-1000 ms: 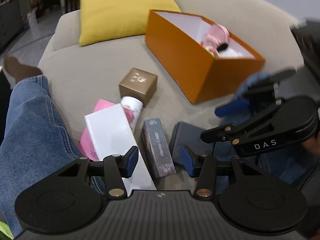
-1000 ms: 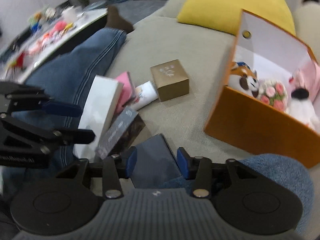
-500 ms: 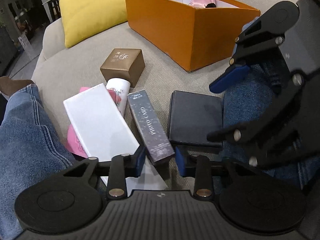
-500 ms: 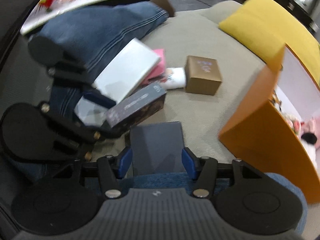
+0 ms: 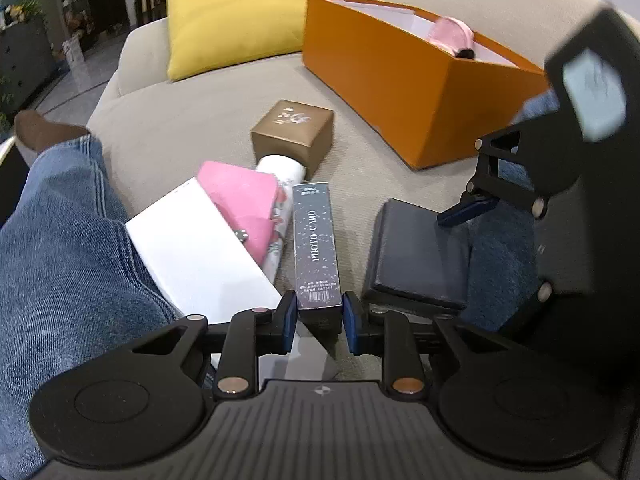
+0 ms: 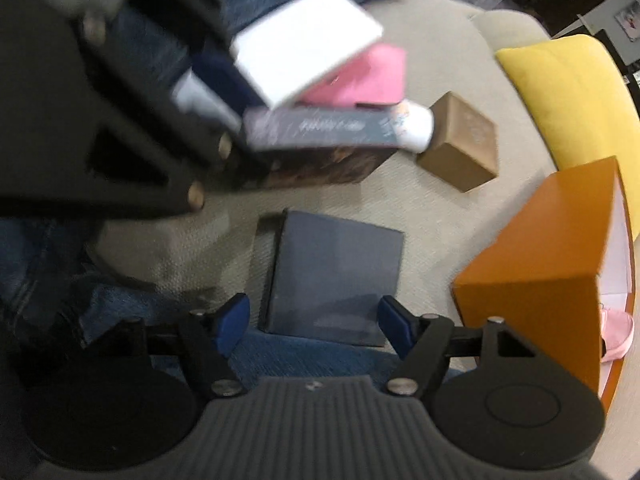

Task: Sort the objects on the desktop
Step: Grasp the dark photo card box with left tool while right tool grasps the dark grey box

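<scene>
A dark box marked PHOTO CARD lies on the beige sofa seat. My left gripper has its near end between the blue pads, which are closing and touch its sides. To its right lies a flat dark square box. My right gripper hangs over that box's near edge, jaws opening wide, pads clear of both sides. A white flat box, a pink pouch, a white tube and a gold-brown cube box lie to the left and behind.
An open orange box with a pink plush toy stands at the back right. A yellow cushion leans behind. A person's jeans leg lies along the left, another knee under the flat dark box.
My left gripper has sunk and narrowed round the photo card box. My right gripper has rolled, come down over the flat dark box and spread its jaws wider.
</scene>
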A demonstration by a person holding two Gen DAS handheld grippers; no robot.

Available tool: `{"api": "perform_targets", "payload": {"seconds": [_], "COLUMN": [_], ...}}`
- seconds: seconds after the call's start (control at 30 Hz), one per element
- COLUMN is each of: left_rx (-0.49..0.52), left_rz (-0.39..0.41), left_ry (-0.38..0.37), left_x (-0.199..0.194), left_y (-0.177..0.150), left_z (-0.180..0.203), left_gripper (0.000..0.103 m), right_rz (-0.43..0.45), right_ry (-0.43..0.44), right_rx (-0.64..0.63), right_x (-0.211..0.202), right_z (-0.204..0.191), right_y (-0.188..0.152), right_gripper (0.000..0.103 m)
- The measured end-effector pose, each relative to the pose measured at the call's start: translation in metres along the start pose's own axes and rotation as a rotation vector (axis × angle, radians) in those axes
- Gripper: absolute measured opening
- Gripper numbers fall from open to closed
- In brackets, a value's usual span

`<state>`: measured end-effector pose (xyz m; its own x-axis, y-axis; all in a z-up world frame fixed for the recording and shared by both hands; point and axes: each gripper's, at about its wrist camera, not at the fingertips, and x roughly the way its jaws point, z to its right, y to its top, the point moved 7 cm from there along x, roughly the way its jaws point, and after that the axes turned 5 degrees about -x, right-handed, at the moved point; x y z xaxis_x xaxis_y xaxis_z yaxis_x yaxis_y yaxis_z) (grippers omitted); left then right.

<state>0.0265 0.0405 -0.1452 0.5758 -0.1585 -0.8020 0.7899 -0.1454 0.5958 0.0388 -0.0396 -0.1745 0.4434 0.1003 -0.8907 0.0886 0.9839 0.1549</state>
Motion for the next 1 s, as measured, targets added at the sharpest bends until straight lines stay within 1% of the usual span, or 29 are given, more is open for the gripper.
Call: {"api": "perform_targets", "payload": {"seconds": [0.07, 0.17, 0.2, 0.27, 0.33, 0.4, 0.43, 0.5, 0.6, 0.67, 0.77, 0.8, 0.83, 0.9, 0.93, 1.0], "left_rx": [-0.010, -0.012, -0.028, -0.052, -0.066, -0.066, -0.069, -0.086, -0.109, -0.111, -0.137, -0.144, -0.147, -0.146, -0.136, -0.114], "left_rz": [0.004, 0.011, 0.013, 0.025, 0.034, 0.040, 0.041, 0.046, 0.069, 0.083, 0.076, 0.077, 0.078, 0.098, 0.105, 0.117], "left_ry": [-0.013, -0.023, -0.032, -0.037, -0.033, -0.025, -0.026, -0.039, -0.060, -0.062, -0.077, -0.080, -0.073, -0.060, -0.050, -0.038], "left_x": [0.001, 0.002, 0.002, 0.001, 0.001, 0.000, 0.000, -0.003, -0.009, -0.014, -0.014, -0.012, -0.009, -0.006, -0.006, -0.004], "left_y": [0.000, -0.001, 0.000, 0.002, 0.005, 0.007, 0.008, 0.012, 0.021, 0.027, 0.037, 0.039, 0.041, 0.045, 0.047, 0.050], "left_z": [-0.002, -0.004, -0.006, -0.011, -0.014, -0.014, -0.014, -0.015, -0.015, -0.015, -0.015, -0.015, -0.014, -0.011, -0.009, -0.003], "left_gripper": [0.027, 0.027, 0.027, 0.027, 0.027, 0.027, 0.027, 0.027, 0.026, 0.026, 0.026, 0.026, 0.026, 0.026, 0.026, 0.026], "right_rz": [-0.015, -0.040, -0.045, -0.033, 0.001, 0.049, 0.077, 0.113, 0.173, 0.213, 0.279, 0.295, 0.305, 0.294, 0.294, 0.295], "right_ry": [-0.014, -0.052, -0.071, -0.070, -0.058, -0.031, -0.019, 0.011, 0.078, 0.131, 0.255, 0.289, 0.319, 0.385, 0.395, 0.366], "right_rx": [-0.001, 0.005, 0.012, 0.035, 0.087, 0.156, 0.189, 0.274, 0.437, 0.570, 0.799, 0.865, 0.926, 1.021, 1.041, 1.043], "right_x": [0.005, 0.013, 0.015, 0.016, 0.012, 0.006, 0.001, -0.006, -0.015, -0.022, -0.026, -0.028, -0.026, -0.017, -0.015, -0.019], "right_z": [0.001, 0.006, 0.008, 0.013, 0.023, 0.035, 0.042, 0.057, 0.082, 0.101, 0.127, 0.130, 0.132, 0.134, 0.134, 0.130], "right_y": [0.004, 0.006, 0.007, 0.009, 0.011, 0.013, 0.014, 0.011, 0.000, -0.010, -0.025, -0.028, -0.030, -0.033, -0.035, -0.033], "right_gripper": [0.081, 0.082, 0.079, 0.079, 0.078, 0.066, 0.063, 0.054, 0.046, 0.042, 0.039, 0.039, 0.039, 0.039, 0.039, 0.038]}}
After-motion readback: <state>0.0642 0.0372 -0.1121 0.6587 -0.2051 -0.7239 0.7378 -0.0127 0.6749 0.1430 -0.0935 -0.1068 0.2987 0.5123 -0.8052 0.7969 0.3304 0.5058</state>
